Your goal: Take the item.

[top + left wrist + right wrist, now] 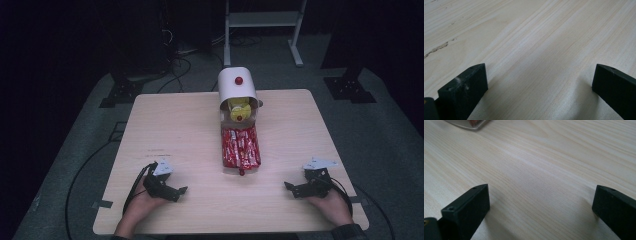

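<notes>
Tray: a shallow tray point(223, 165) lies lengthwise at table centre, running from the container toward the person; its metal corner also shows at the top left of the right gripper view point(466, 125).
Tray contents: red packets point(240, 146) packed side by side, filling it; print too small to read.
Tray knob: a small red knob point(241, 173) at the tray's near end.
Container: a white rounded-top container point(236, 86) at the far edge of the table, touching the tray's far end, with a red knob point(239, 80) on its raised cover.
Container contents: yellow items point(240, 107) in the opening; one carries a red spot; kind cannot be told.
Left gripper: left gripper point(179, 190) rests low on the table at the near left, held in the left hand point(145, 202), pointing inward; jaws spread wide with bare wood between them point(539, 82). Well apart from the tray.
Right gripper: right gripper point(290, 187) at the near right in the right hand point(331, 204), pointing inward; jaws spread wide, nothing between point(541, 202).
Table: light wood table point(165, 130).
Surroundings: grey floor point(390, 145) with black cables point(75, 177); a white frame stand point(262, 22) behind the table.
</notes>
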A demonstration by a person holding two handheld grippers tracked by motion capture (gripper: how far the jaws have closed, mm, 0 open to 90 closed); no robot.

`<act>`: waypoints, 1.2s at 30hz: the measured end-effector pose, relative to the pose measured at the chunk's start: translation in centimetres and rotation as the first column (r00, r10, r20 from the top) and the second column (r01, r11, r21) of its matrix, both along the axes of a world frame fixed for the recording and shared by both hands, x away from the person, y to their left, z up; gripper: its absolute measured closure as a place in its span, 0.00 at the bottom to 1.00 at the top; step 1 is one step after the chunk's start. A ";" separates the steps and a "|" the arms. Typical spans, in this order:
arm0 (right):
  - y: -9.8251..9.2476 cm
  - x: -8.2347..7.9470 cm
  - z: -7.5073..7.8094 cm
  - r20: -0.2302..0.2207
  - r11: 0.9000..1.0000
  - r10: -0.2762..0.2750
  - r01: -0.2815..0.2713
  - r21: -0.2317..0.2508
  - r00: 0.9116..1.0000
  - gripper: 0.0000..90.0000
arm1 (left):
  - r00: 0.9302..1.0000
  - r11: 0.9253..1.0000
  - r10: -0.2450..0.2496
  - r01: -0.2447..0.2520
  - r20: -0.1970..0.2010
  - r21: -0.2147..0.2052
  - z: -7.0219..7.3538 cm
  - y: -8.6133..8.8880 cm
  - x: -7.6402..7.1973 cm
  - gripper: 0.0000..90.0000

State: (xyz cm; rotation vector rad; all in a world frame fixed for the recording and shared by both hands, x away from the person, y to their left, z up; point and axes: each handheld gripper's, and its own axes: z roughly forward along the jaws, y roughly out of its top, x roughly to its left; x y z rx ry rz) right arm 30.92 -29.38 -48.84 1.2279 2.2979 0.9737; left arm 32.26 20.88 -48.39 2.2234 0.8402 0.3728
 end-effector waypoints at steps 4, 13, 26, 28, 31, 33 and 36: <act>0.0 0.0 0.0 0.000 1.000 -0.006 0.006 0.000 1.000 0.00 | 1.000 1.000 0.000 0.000 0.000 0.000 0.0 0.0 0.0 0.00; 0.1 0.1 0.5 -0.050 1.000 -0.012 0.011 -0.009 0.999 0.01 | 1.000 1.000 0.000 0.000 0.000 0.000 0.0 0.0 0.0 0.00; 0.2 0.1 1.5 -0.033 1.000 -0.015 0.016 0.011 0.999 0.01 | 1.000 1.000 0.000 0.000 0.000 0.000 0.0 0.0 0.0 0.00; 0.2 0.1 1.6 -0.025 1.000 -0.016 0.016 0.015 1.000 0.01 | 1.000 1.000 -0.001 0.001 0.000 0.000 0.0 0.0 0.0 0.00; 0.2 0.1 1.8 -0.023 1.000 -0.016 0.017 0.019 1.000 0.01 | 1.000 1.000 -0.001 0.001 0.000 0.001 0.0 0.0 0.0 0.00; 0.3 0.1 1.9 -0.019 1.000 -0.015 0.015 0.022 1.000 0.01 | 1.000 1.000 -0.001 0.001 0.000 0.000 0.0 0.0 0.0 0.00; 0.3 0.2 2.1 -0.016 0.999 -0.018 0.019 0.026 1.000 0.01 | 1.000 1.000 -0.001 0.001 0.000 -0.001 0.0 0.0 0.0 0.00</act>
